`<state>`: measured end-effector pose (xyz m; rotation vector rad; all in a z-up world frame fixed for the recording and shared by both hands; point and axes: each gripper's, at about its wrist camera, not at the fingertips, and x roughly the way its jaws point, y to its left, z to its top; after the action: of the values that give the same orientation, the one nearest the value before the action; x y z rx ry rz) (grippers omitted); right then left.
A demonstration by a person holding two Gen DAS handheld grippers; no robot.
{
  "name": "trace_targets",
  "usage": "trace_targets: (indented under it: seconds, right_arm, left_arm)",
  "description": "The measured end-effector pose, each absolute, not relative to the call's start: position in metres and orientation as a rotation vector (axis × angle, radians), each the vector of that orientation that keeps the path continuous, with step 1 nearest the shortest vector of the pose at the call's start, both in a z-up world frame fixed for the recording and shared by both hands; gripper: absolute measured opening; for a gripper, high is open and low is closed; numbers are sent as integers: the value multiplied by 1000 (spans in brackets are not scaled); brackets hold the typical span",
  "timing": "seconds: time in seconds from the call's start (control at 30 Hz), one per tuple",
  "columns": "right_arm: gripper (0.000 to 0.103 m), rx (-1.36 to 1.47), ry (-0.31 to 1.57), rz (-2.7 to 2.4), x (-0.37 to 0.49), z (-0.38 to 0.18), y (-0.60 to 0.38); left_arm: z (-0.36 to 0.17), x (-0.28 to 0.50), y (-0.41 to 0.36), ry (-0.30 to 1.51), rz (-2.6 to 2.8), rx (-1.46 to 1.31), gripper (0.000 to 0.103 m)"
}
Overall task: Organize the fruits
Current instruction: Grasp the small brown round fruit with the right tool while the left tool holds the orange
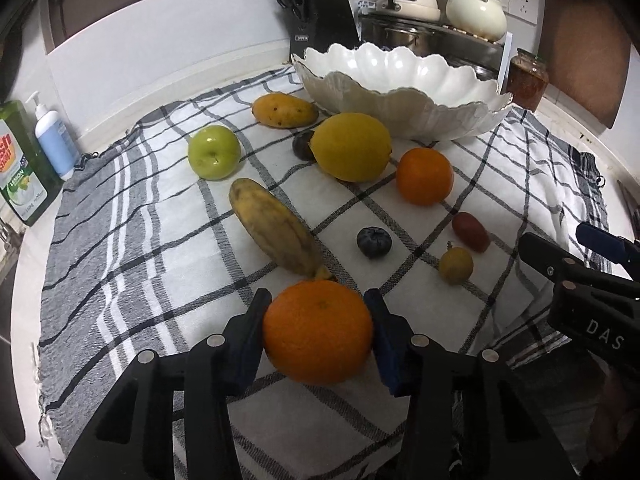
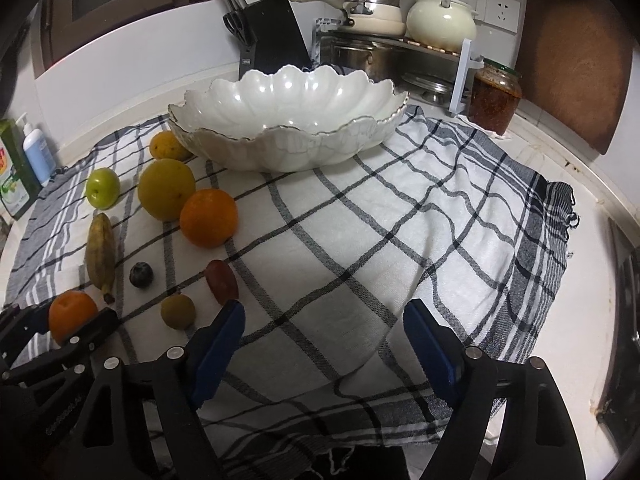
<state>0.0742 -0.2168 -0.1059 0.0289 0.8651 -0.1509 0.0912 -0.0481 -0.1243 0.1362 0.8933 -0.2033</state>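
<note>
My left gripper (image 1: pixel 318 320) is shut on an orange (image 1: pixel 318 332) at the near edge of the checked cloth (image 1: pixel 160 240); it also shows in the right wrist view (image 2: pixel 72 314). Beyond lie a banana (image 1: pixel 276 226), green apple (image 1: pixel 214 152), mango (image 1: pixel 285 110), large lemon (image 1: pixel 351 147), second orange (image 1: pixel 425 176), dark plum (image 1: pixel 374 242), red fruit (image 1: pixel 471 232), small brown fruit (image 1: pixel 456 265) and a dark fruit (image 1: pixel 302 145). The white scalloped bowl (image 2: pixel 292 148) stands empty at the back. My right gripper (image 2: pixel 324 332) is open and empty over bare cloth.
A knife block (image 2: pixel 272 36), pots on a rack (image 2: pixel 376 12) and a jar (image 2: pixel 494 96) stand behind the bowl. Soap bottles (image 1: pixel 36 148) stand at the left edge. The counter edge runs along the right (image 2: pixel 600 240).
</note>
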Motion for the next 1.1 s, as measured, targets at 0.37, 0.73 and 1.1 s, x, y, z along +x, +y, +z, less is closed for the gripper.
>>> trace_targets:
  seconds: [0.37,0.73,1.1]
  right_arm:
    - [82,-1,830,-93,73,-95,-193]
    - [54,-20,868,18,86,-107,-156]
    - [30,-35,898,60,96,-120,-142]
  left_arm:
    - [-109,83,-23,851,-170,100,46]
    - [-109,87,9,847,-115,62,46]
    - [-111,94,18,849,-108,51,46]
